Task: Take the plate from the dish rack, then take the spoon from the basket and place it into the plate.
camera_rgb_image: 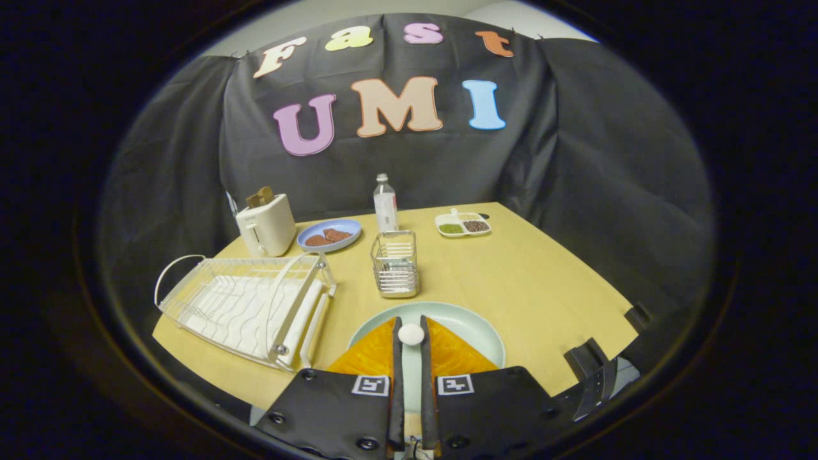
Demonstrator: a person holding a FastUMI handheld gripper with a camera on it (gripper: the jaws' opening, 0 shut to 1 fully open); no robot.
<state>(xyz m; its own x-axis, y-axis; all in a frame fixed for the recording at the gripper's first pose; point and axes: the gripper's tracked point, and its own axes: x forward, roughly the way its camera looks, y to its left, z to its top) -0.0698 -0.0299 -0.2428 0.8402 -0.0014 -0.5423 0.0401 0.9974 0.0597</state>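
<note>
Because the plate (470,327) is already laid flat on the table (543,287), near its front edge and out of the dish rack (246,306), the first part of the task is judged done. The gripper (411,333) is held over the plate with its fingers drawn close together, and a small pale rounded piece, taken to be the end of the spoon (411,334), is pinched between their tips; the rest of the spoon cannot be made out. It is held over the middle of the plate, presumably so that it will land inside the rim when let go. The wire basket (395,263) is set just beyond the plate, towards the middle of the table. The rack stands at the left edge, with no dish seen in it.
</note>
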